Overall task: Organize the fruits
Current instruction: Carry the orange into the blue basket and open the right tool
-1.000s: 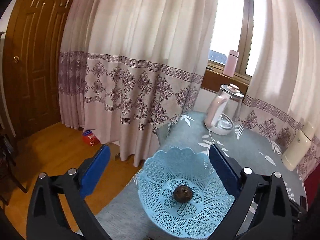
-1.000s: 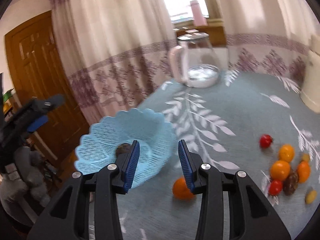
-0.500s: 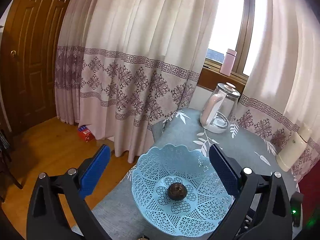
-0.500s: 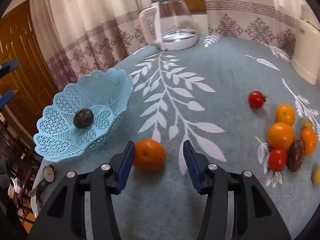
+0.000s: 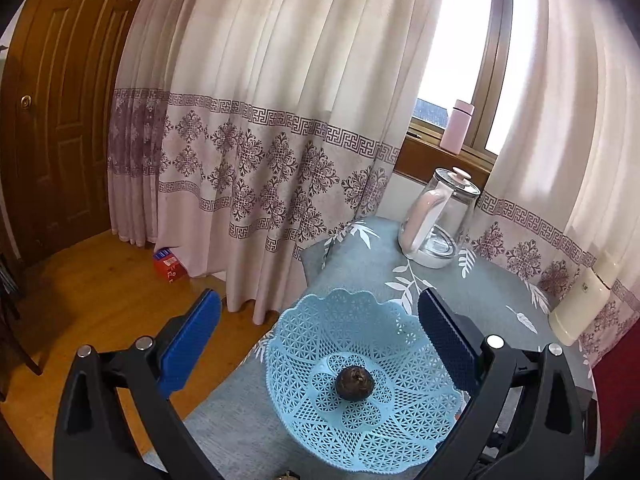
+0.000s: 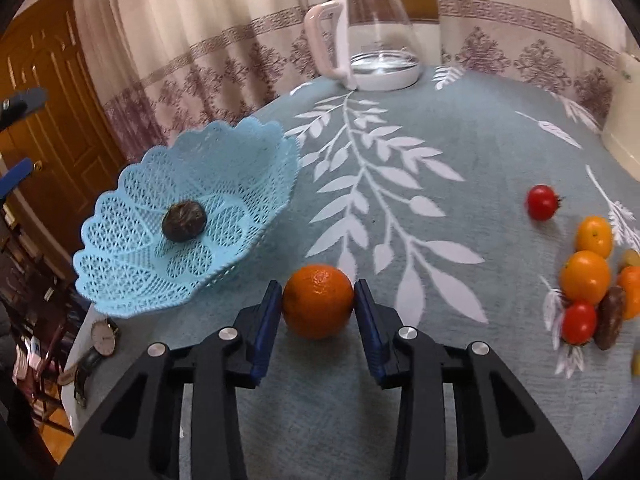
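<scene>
The right gripper (image 6: 319,306) pinches the orange (image 6: 318,300) on the desk (image 6: 440,152); the basket (image 6: 192,216) lies to its left. The left gripper (image 5: 320,344) is spread.

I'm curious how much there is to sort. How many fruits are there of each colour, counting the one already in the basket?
orange fruits: 4, one between the right hand-held gripper fingers
red tomatoes: 2
dark brown fruits: 2, one in the blue basket
yellow fruits: 2, both partly hidden
Total: 10
</scene>
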Available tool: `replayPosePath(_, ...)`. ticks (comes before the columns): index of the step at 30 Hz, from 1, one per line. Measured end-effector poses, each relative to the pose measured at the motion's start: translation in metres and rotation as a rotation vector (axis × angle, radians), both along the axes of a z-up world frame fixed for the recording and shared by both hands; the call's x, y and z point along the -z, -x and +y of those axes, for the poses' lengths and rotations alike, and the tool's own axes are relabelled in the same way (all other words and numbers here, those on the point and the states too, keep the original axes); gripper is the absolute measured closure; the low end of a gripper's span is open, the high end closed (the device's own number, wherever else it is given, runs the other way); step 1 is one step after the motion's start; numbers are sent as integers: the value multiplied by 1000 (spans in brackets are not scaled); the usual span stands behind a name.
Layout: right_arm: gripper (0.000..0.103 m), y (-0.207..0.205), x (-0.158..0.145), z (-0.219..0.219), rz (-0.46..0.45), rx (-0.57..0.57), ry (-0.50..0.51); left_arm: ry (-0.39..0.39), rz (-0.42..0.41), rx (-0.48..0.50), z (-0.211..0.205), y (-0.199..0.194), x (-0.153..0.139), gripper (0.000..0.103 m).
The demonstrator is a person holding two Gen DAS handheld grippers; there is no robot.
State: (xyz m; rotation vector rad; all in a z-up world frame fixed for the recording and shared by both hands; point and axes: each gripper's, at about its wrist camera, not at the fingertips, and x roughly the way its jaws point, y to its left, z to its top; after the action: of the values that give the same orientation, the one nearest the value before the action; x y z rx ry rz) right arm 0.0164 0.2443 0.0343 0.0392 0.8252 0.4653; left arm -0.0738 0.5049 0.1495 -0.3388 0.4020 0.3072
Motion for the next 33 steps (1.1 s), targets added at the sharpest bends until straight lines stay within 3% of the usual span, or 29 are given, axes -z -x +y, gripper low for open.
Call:
replayPosePath(4, 65, 5, -22, -8, -62, 49, -34, -23, 1, -8, -3, 0, -1, 3)
replayPosePath(10, 65, 12, -52, 7, -126, -12, -90, -31, 0, 6, -9, -1, -3, 3)
replayPosePath(17, 64, 14, -52, 35, -110, -85, -97, -24, -8, -1, -6, 2, -4, 3)
replayPosePath(19, 57, 16, -53, 36, -111, -81, -103, -14, -7, -12, -4, 3, -4, 3)
replayPosePath(25, 56, 21, -57, 26, -122, -55, -118, 9, -4, -29, 1, 3, -3, 3)
replayPosePath(33, 40, 31, -60, 10, -156, -7, -146, -38, -10, -22, -12, 3, -7, 3)
